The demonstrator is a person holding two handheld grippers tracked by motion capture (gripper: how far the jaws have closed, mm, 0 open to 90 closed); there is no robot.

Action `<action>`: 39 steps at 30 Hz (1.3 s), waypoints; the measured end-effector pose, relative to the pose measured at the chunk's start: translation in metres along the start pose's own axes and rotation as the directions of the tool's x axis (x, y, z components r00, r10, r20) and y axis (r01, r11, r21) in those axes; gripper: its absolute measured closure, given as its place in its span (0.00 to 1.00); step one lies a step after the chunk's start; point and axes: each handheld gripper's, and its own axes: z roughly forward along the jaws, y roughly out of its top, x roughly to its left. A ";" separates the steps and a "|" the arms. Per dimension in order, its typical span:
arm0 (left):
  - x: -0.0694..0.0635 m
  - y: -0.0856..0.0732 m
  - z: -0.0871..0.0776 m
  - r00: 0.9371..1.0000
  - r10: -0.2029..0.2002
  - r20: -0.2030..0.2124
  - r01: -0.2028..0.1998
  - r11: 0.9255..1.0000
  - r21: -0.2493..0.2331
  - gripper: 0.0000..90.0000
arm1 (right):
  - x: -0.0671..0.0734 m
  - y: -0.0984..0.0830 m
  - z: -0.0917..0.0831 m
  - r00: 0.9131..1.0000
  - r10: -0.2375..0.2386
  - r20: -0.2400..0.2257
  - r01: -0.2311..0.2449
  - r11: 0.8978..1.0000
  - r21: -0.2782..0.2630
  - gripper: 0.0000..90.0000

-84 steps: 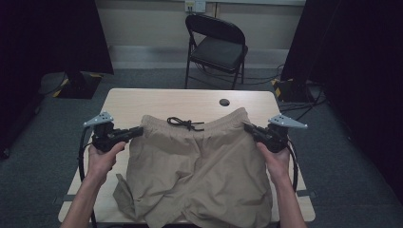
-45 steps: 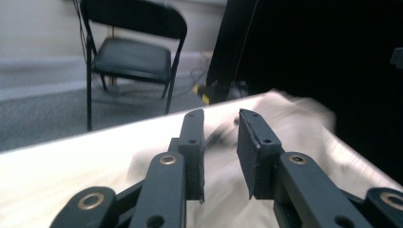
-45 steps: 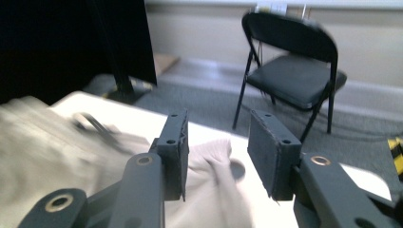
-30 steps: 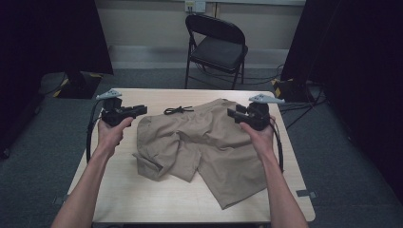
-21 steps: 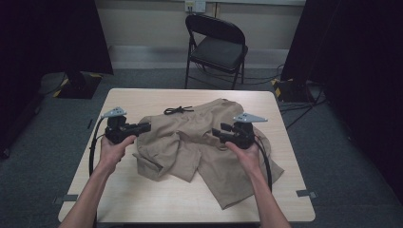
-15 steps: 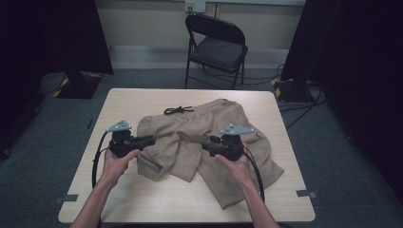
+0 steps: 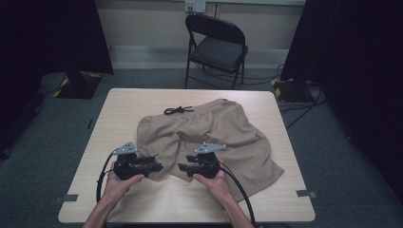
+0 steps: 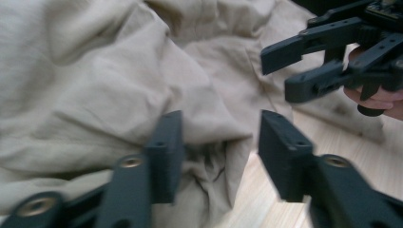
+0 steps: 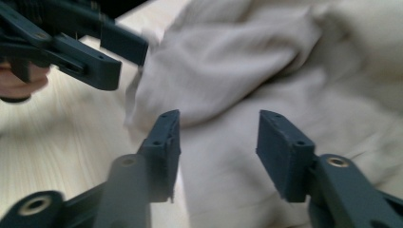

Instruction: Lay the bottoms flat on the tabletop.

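Two handheld grippers face each other low over the near edge of a pair of tan shorts on a light wooden table. The left gripper (image 7: 154,167) has just been opening; in the left gripper view its jaws stand apart with a bunched fold of the shorts (image 8: 119,85) between them, the cloth close against one jaw but not pinched. The right gripper (image 7: 185,167) has also just been opening a little, and its jaws stand wide above flat cloth, gripping nothing. The shorts (image 7: 214,135) lie crumpled across the middle of the table (image 7: 142,202), with a dark drawstring (image 7: 178,110) at the far waistband. The risk, as I judge it, is that the loose fold slumps or springs back once freed, spoiling the fold, or that a jaw snags the cloth and drags it on leaving. A black folding chair (image 7: 216,47) stands beyond the table.
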 end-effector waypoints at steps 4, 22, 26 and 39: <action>-0.004 -0.005 0.012 0.999 0.033 -0.005 -0.033 0.998 0.048 0.37 | 0.005 -0.008 0.010 1.000 -0.007 -0.006 0.007 1.000 0.024 0.47; 0.036 0.005 -0.011 0.993 -0.091 -0.079 0.081 0.989 -0.120 1.00 | 0.007 -0.021 0.021 0.999 -0.054 0.005 0.054 0.995 0.090 0.43; 0.048 0.010 -0.027 0.987 -0.134 -0.093 0.116 0.978 -0.175 1.00 | 0.006 -0.021 0.021 0.998 -0.068 0.002 0.068 0.993 0.096 0.43; 0.008 -0.009 -0.004 1.000 0.005 0.011 -0.005 0.999 0.041 0.54 | 0.003 -0.027 0.010 0.993 -0.114 0.042 0.108 0.988 0.111 0.89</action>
